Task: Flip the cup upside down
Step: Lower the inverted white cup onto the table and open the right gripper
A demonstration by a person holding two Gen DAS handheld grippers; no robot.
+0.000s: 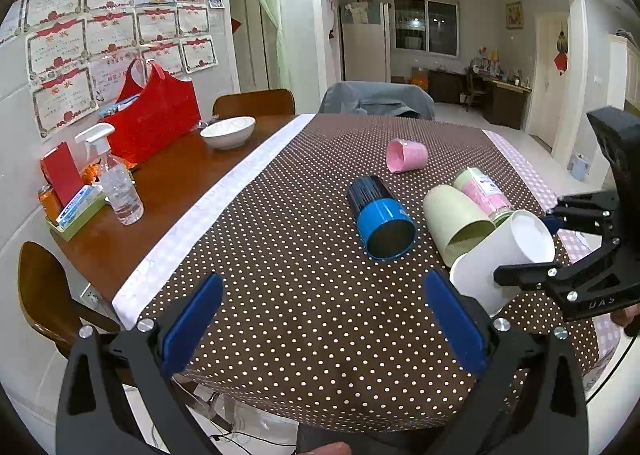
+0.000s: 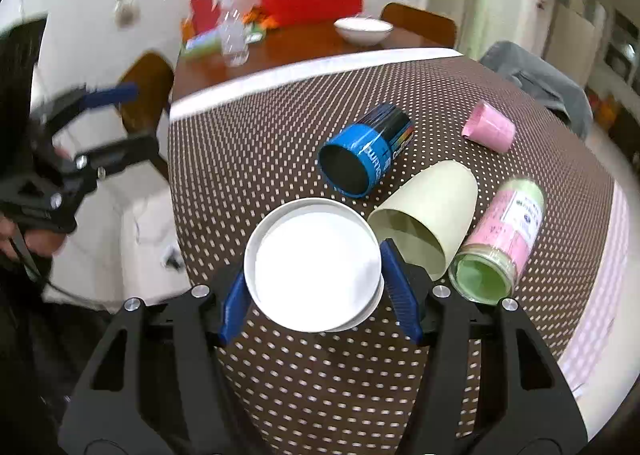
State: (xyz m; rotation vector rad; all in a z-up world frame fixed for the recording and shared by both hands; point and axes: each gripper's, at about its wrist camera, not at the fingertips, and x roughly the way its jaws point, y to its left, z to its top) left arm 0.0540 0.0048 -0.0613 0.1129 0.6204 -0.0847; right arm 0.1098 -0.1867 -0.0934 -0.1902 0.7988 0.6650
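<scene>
Slippage is threatening: right gripper [image 2: 314, 287] is clamping the white cup [image 2: 316, 265] lower-center, crowding the green cup [image 2: 430, 215]; left gripper [image 1: 320, 319] is gaping idle.

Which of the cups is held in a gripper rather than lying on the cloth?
The white cup, clamped in the right gripper. The blue cup, green cup and pink cup all lie on their sides, untouched.
</scene>
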